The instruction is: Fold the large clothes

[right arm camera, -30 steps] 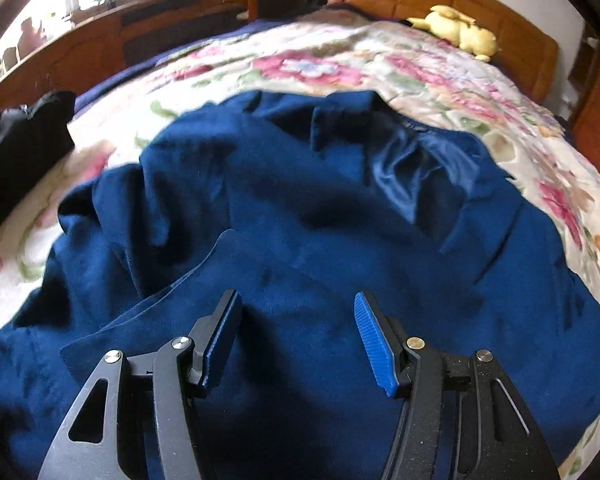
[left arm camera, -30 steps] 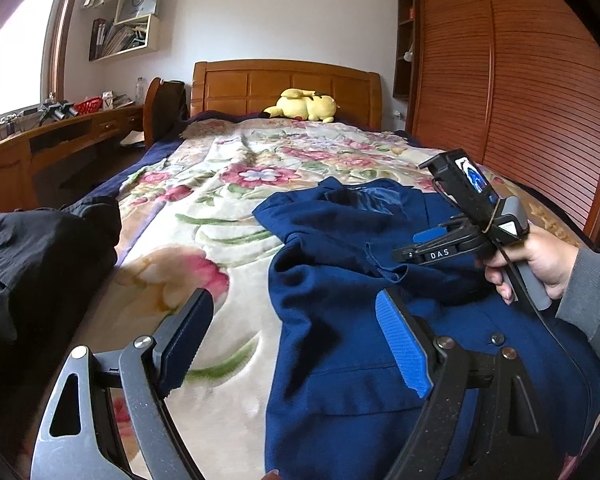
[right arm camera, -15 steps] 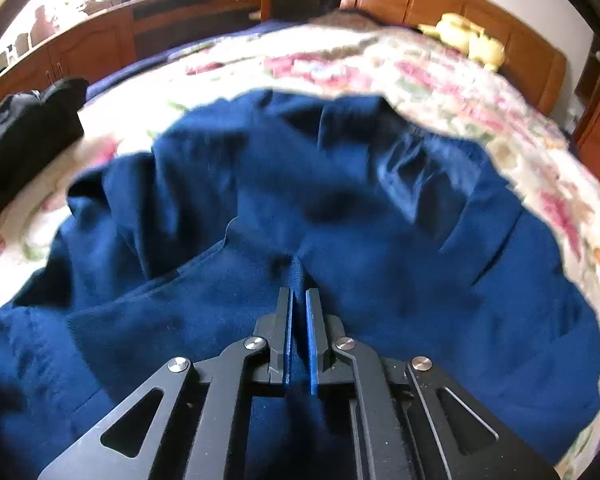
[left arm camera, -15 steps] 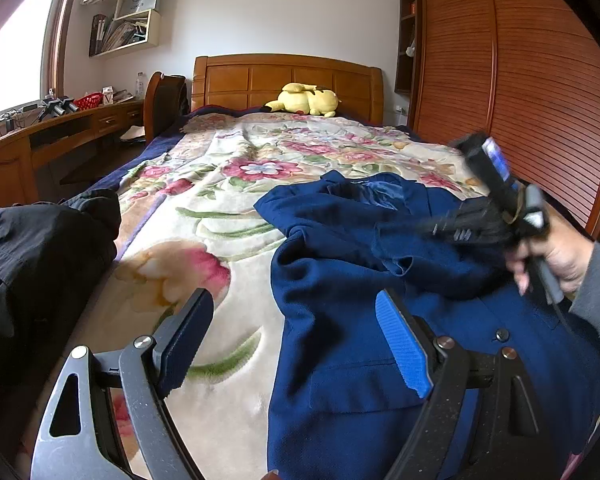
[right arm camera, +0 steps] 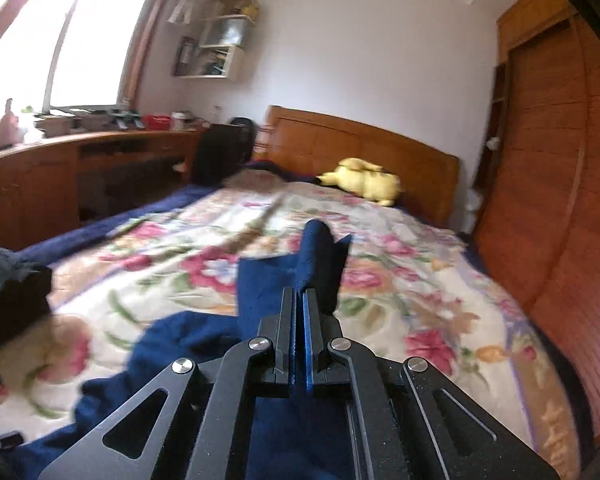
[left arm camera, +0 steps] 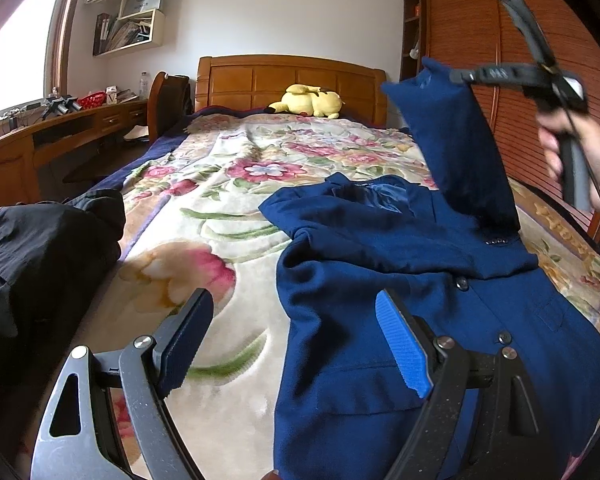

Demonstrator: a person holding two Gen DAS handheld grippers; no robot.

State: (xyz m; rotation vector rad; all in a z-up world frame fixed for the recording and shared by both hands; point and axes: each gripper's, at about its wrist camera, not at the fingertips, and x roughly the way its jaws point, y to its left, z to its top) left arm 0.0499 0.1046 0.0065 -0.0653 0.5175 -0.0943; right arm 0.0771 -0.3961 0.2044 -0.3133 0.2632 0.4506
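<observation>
Right hand-held gripper (right arm camera: 299, 304) clenched on sleeve of navy-blue cloth suit jacket (left arm camera: 400, 300), sleeve lifted up; rest of jacket lies on floral-blanket bed (left arm camera: 236, 184). Left hand-held gripper (left arm camera: 296, 344) released, w/ fingers spread, above jacket's edge.

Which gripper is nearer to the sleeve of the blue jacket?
Right. The right gripper is shut on the sleeve and holds it up above the bed; the left gripper hangs open, apart, near the jacket's lower edge.

Both grippers are black metal with round silver screws. The left gripper (left arm camera: 294, 344) has bright blue bumpy pads (left arm camera: 400, 350). The bare right hand (left arm camera: 580, 160) grips a grey handle (left arm camera: 576, 176) with a thin black cable.
</observation>
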